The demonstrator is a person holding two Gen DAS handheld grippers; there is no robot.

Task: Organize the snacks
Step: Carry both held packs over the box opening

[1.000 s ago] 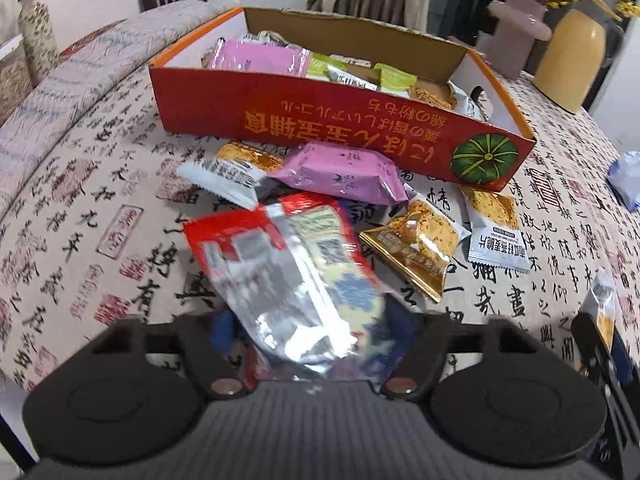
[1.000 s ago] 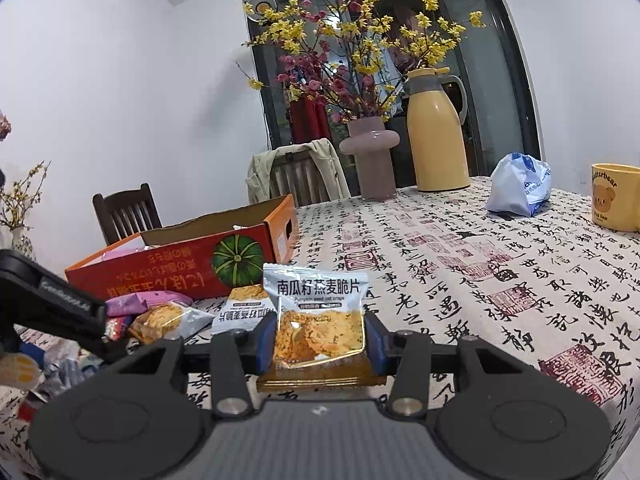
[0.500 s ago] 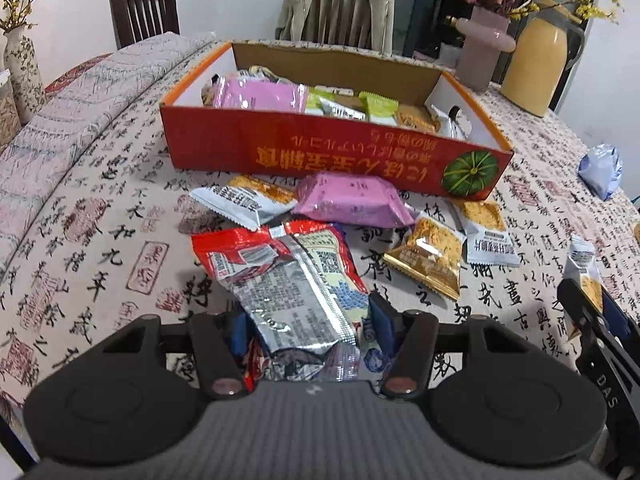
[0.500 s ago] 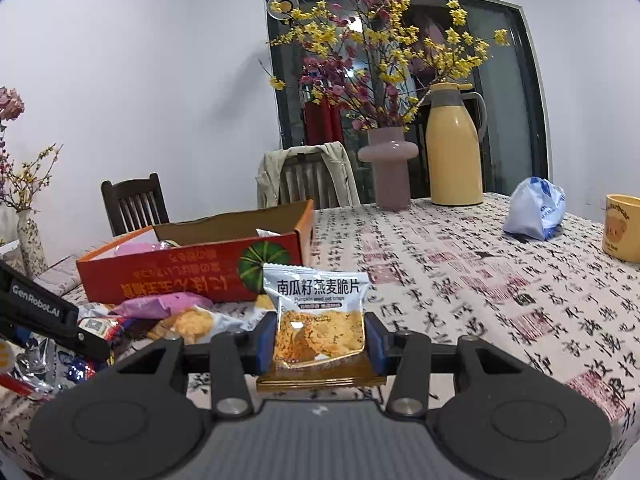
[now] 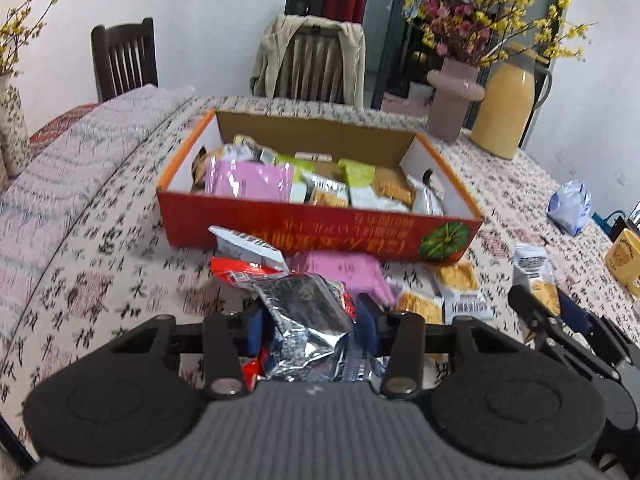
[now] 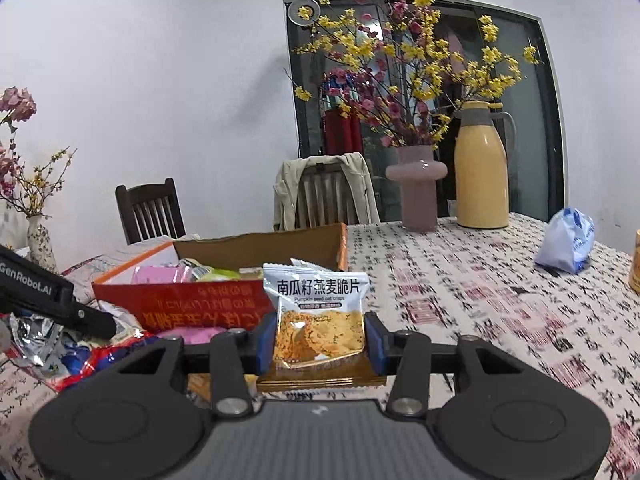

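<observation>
From your left wrist view, the left claw (image 5: 310, 328) is closing on a crumpled silver-and-red foil packet (image 5: 308, 312), its jaws narrowing with the packet between the pads. It hangs just short of the red snack box (image 5: 320, 232), which sits mid-desk (image 5: 100, 240), loose packets strewn along its near wall. Foil like this is light, slippery and crushable, so I'd grip across the bunched middle, not the sealed edge.

From your right wrist view, the right claw (image 6: 320, 340) holds a pumpkin-seed crisp packet (image 6: 318, 312) upright by its lower sides. Brittle contents, probably: squeeze gently.
</observation>
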